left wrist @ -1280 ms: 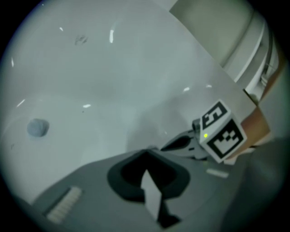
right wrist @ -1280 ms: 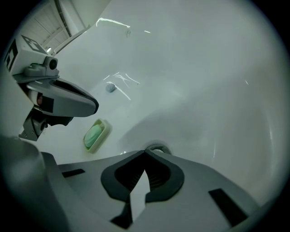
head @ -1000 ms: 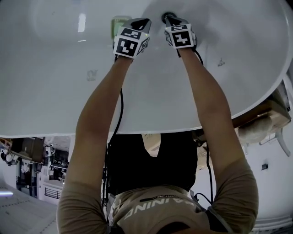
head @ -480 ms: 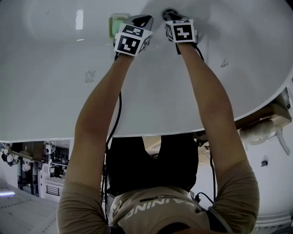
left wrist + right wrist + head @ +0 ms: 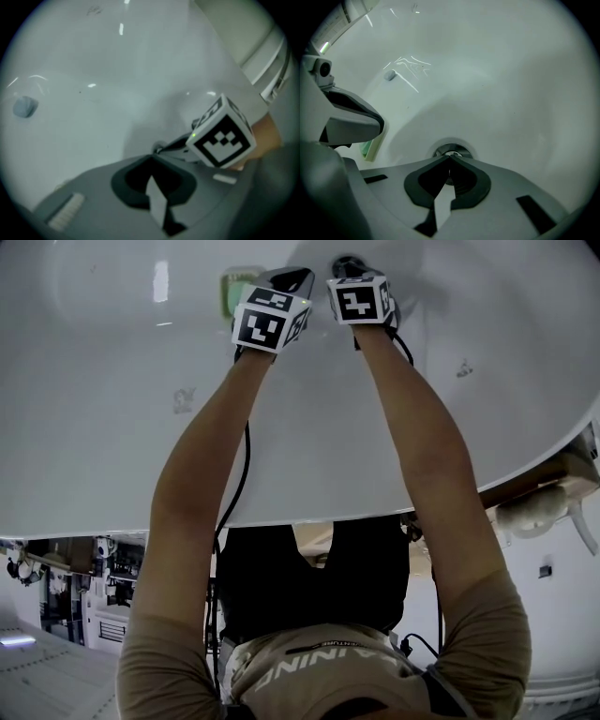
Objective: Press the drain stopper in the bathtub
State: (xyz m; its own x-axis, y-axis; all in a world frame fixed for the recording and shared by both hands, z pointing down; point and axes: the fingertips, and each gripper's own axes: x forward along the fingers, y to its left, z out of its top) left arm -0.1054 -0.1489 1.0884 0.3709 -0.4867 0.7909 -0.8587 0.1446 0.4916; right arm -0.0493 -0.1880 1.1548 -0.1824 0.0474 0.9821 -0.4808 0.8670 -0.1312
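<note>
Head view, tub: the white bathtub (image 5: 112,409) fills the upper frame, and both arms reach down toward its low point.
Head view, right gripper (image 5: 349,268): its tip sits over the drain stopper (image 5: 339,262), which shows only as a dark spot, mostly covered.
Head view, left gripper (image 5: 292,279): it is just beside the right one and off the drain, near a green pad (image 5: 232,285). It looks parked clear of the work.
Left gripper view, jaws: pressed together with nothing between them, aimed at bare tub floor. The right gripper's marker cube is close by on the right.
Right gripper view, jaws: pressed together and empty. They form one blunt point, which suits pushing rather than pinching.
Right gripper view, stopper: the metal cap and ring lie straight under the tips, in the tub's dip. I cannot tell whether they touch.
Step in hand: probably the press itself, coming straight down on centre.
</note>
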